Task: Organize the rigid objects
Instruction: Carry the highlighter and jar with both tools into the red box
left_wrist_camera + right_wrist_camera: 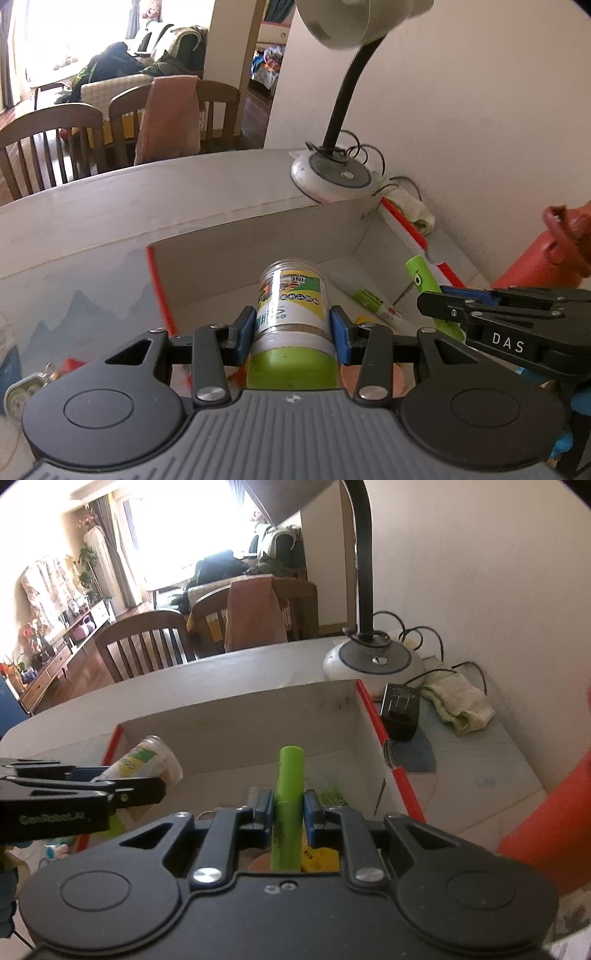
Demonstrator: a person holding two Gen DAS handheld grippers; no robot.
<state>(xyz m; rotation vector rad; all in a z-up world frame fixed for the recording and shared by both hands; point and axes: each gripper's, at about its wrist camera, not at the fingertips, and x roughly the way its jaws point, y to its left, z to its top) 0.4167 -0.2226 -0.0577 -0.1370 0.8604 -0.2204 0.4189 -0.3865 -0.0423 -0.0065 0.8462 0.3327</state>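
Lamp base and black adapter flank the box – cloth beyond

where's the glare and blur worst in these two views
Left wrist view: the window at top left is blown out, and the lamp shade at the top edge looks soft. Right wrist view: the window washes out the top centre, the table edge bows with fisheye, and the red object at right is a blur.

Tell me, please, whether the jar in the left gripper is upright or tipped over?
Tipped. The jar lies along the left gripper, green lid toward the camera and clear base pointing out over the white box.
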